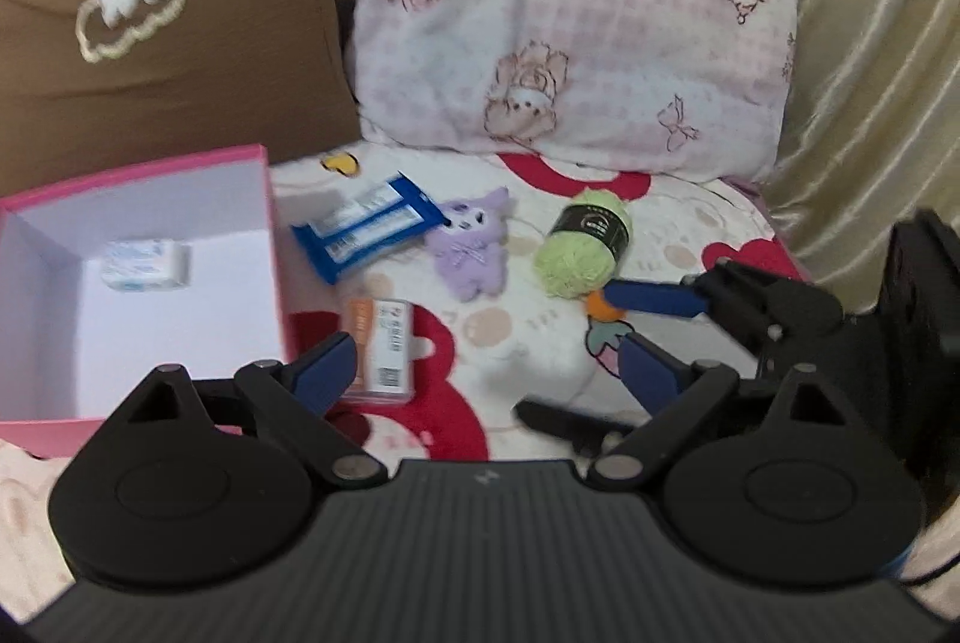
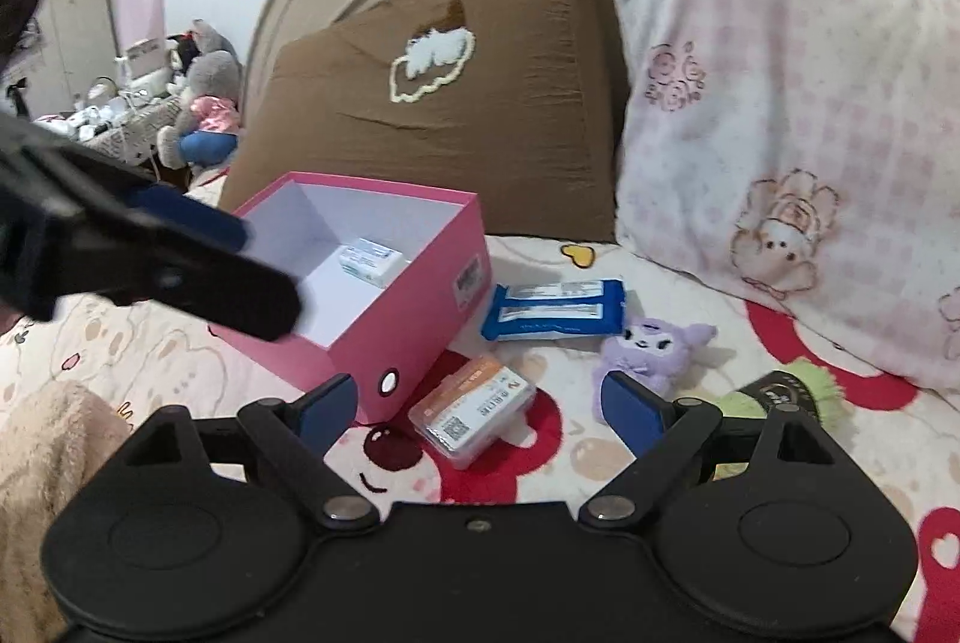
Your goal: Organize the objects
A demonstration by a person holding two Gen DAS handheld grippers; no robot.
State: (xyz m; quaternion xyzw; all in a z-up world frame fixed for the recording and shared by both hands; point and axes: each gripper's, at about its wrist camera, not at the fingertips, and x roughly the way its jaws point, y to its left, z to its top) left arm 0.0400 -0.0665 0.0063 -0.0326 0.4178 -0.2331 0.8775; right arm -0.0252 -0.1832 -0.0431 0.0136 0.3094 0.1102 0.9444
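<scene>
You are working through the packing step: one small white packet (image 2: 370, 262) is already lying inside the pink box (image 2: 414, 301), and the other things are still waiting loose on the bed (image 2: 690, 469). Both tools are standing spread wide with nothing between their pads. Your left tool (image 1: 486, 370) is hanging over the bedspread just right of the box, its left pad near the clear plastic card case (image 1: 382, 350). Your right tool (image 2: 480, 406) is looking straight down on that same case, which is lying just beside the box's front corner, apart from it.

By the look of it the card case is the next pick. It is flat, hard and slick, so you are likely needing to bring the pads down on its long edges and press into the soft bedding to get under it.

The blue wrapper pack (image 2: 555, 310) is crinkly and flat, lying just beyond the case. The purple plush toy (image 1: 471, 247) is soft and lumpy and should squash easily. The green ball of yarn (image 1: 585, 244), fuzzy with a dark paper band, is lying right of the toy, and a small orange ball (image 1: 599, 305) is sitting close beside it. Behind them a brown cushion (image 2: 432, 103) and a pink checked pillow (image 1: 570, 19) are leaning at the head of the bed.
</scene>
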